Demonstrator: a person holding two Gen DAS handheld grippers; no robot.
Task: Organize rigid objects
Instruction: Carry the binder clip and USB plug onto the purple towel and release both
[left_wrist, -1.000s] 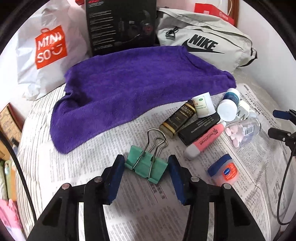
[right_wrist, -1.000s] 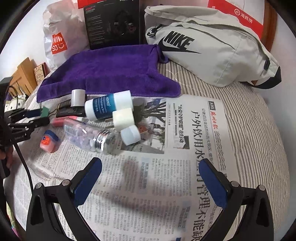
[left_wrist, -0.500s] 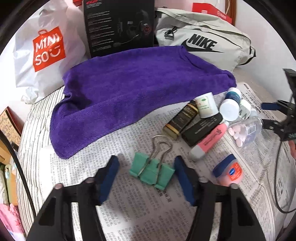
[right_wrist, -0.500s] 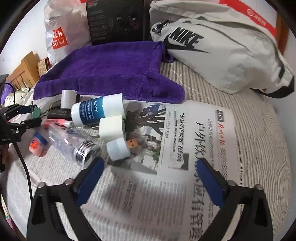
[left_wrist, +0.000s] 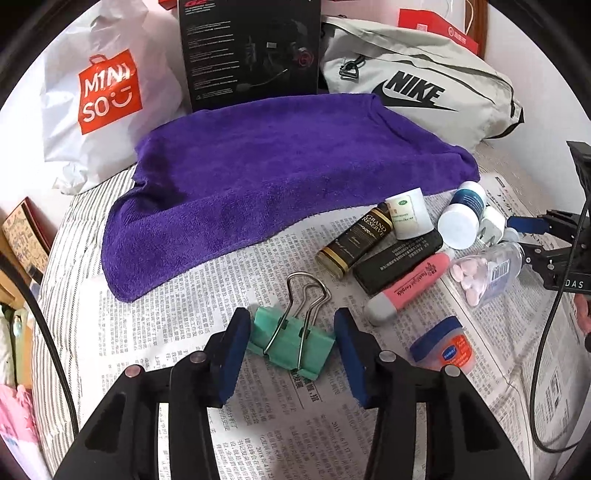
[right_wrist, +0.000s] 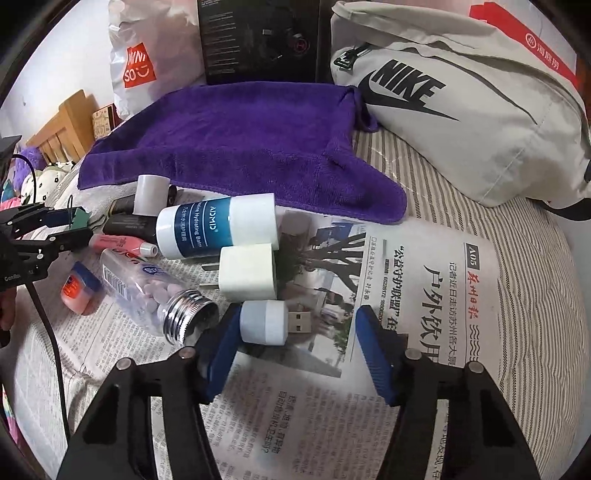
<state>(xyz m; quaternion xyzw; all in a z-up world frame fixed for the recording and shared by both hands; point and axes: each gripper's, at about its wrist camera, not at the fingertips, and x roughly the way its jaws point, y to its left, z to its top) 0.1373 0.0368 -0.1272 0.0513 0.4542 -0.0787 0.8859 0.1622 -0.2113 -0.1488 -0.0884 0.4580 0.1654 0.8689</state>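
The jaws of the right gripper (right_wrist: 297, 338) have just been closing from wide open, and a small white USB night light (right_wrist: 271, 322) now lies between them: the left pad is touching or nearly touching its cap, while the right pad stands clear of the metal plug, so nothing is held yet. A pick-up of this piece appears to be beginning. The left gripper (left_wrist: 288, 349) is closed down on the green binder clip (left_wrist: 291, 341), both pads seemingly against its sides, on the newspaper (left_wrist: 221, 288) near the purple towel (left_wrist: 277, 166); its jaws have narrowed slightly from a moment ago.

The night light and the white charger plug (right_wrist: 247, 273) just beyond it are shown plainly only in the right wrist view. The clip's grip is shown only in the left view, where the right gripper is seen at the far right edge.
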